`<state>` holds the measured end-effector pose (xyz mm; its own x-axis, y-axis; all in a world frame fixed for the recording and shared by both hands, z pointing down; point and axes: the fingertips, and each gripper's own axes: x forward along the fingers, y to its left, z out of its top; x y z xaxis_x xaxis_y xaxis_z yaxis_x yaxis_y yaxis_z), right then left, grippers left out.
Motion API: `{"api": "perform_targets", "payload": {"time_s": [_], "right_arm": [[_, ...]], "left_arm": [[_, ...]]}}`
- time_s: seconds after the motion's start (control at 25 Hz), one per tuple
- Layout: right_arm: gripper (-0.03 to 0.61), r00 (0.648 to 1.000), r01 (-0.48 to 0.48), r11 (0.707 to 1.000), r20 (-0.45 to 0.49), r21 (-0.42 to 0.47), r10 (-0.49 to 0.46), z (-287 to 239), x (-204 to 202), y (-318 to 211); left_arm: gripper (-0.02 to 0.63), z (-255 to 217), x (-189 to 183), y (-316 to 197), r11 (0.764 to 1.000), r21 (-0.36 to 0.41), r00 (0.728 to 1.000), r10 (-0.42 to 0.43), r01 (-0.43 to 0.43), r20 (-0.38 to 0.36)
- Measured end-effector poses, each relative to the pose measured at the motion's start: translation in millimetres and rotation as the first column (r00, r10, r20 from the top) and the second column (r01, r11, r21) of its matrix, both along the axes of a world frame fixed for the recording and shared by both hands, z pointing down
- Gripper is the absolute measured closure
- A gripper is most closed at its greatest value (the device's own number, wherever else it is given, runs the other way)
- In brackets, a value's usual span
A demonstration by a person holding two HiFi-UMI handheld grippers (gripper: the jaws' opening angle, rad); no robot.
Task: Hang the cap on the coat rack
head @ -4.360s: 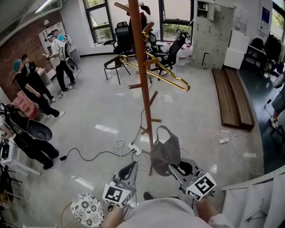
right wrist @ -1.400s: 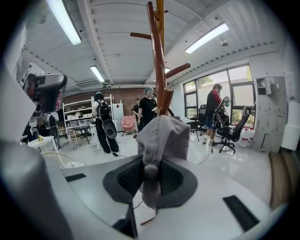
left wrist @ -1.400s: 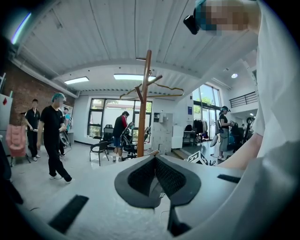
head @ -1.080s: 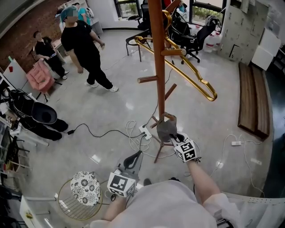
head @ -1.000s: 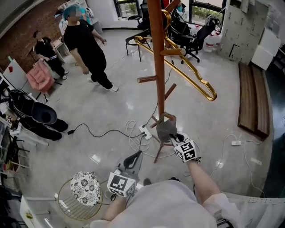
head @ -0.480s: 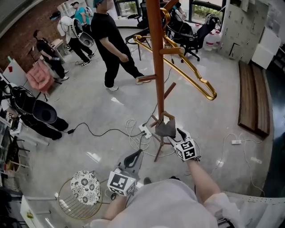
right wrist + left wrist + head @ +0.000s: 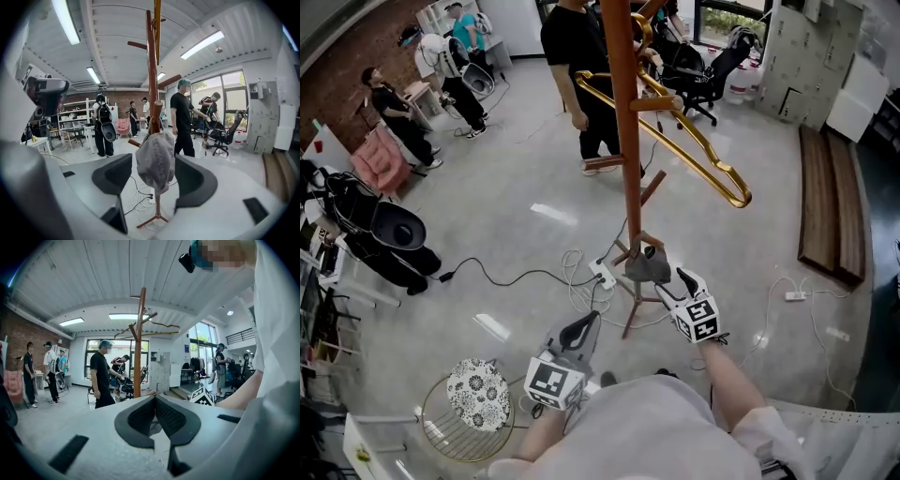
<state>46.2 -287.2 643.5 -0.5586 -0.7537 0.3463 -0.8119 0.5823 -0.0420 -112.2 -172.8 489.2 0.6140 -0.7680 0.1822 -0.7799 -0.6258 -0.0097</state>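
Note:
The grey cap hangs on a low peg of the brown wooden coat rack. In the right gripper view the cap droops from that peg in front of the pole. My right gripper is just behind it, open; its jaws have just been opening. The cap hangs in the gap of the right gripper with neither pad pressing on it. My left gripper stays low near my body, shut and empty; in its own view the left gripper shows its pads meeting, with the rack ahead.
A gold hanger hangs high on the rack. A person in black stands right behind the pole, and other people are at the far left. A power strip and cables lie by the rack's feet. A round patterned stool is near left, a wooden bench right.
My right gripper has opened off the cap and drawn back slightly; the cap stays on the peg. The person in black has walked right, to behind the rack. My left gripper has not moved.

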Motion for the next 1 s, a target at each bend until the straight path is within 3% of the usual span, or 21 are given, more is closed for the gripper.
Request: {"api": "perform_targets", "payload": {"time_s": [0.32,0.6,0.92,0.96,1.0], "right_arm": [[0.33,0.999,-0.021,0.997,0.052,0.075,0.017,-50.8,15.1,23.8],[0.33,0.992,-0.059,0.981,0.119,0.183,0.038,-127.4,20.2,45.5],[0.33,0.979,-0.022,0.964,0.199,0.267,-0.033,-202.4,4.5,81.7],[0.337,0.978,-0.001,0.963,0.202,0.268,-0.055,-205.6,1.4,86.7],[0.43,0.974,0.025,0.963,0.21,0.27,-0.084,-208.6,-2.1,91.5]], "left_arm": [[0.605,-3.1,5.0,-0.4,1.0,0.007,1.0,0.008,-0.008,0.0],[0.604,-12.5,0.9,-8.1,0.998,0.051,1.0,-0.023,0.024,-0.017],[0.604,-36.3,-2.1,-8.4,0.993,0.099,0.997,-0.059,0.063,-0.039],[0.605,-38.6,-1.9,-8.2,0.992,0.104,0.997,-0.06,0.064,-0.041],[0.604,-40.5,-1.7,-7.9,0.992,0.107,0.997,-0.061,0.065,-0.044]]}}
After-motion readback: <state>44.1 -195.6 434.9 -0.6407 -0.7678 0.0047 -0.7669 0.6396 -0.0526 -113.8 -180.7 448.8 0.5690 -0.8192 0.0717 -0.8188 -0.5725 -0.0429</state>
